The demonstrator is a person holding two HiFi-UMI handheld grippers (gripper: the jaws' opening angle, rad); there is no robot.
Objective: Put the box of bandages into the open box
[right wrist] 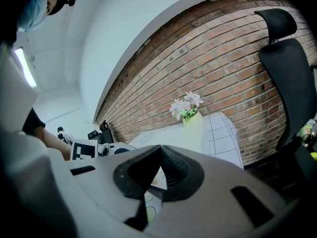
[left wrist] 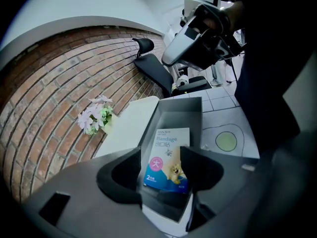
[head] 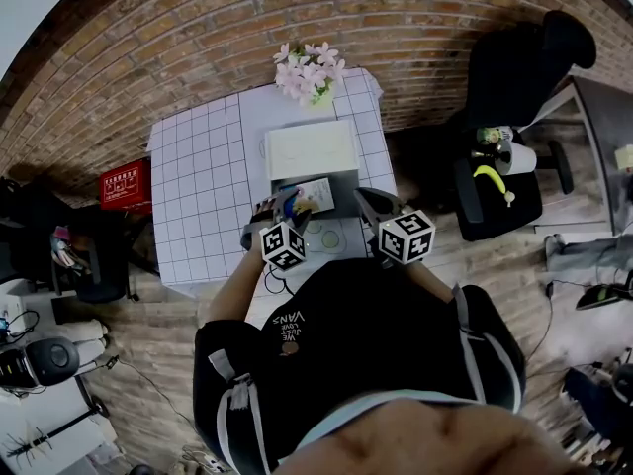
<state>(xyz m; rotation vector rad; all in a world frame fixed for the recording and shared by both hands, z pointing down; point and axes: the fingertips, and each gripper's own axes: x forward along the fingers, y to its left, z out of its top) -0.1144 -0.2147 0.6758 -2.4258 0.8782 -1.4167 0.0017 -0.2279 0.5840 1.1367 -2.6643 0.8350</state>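
The blue-and-white cardboard box of bandages (left wrist: 167, 142) lay inside the open grey rectangular box (left wrist: 181, 112) on the white tiled counter (head: 198, 186); the left hand-held gripper (left wrist: 161, 152) hovered over it, jaws spread wide, gripping nothing; the right hand-held gripper (right wrist: 159, 148) was closed, tips together, empty.

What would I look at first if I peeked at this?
The bright blue-and-white box of bandages, lying inside the open box just beyond the left gripper's wide-open jaws. Then the pink flowers at the far edge of the table, against the brick wall.
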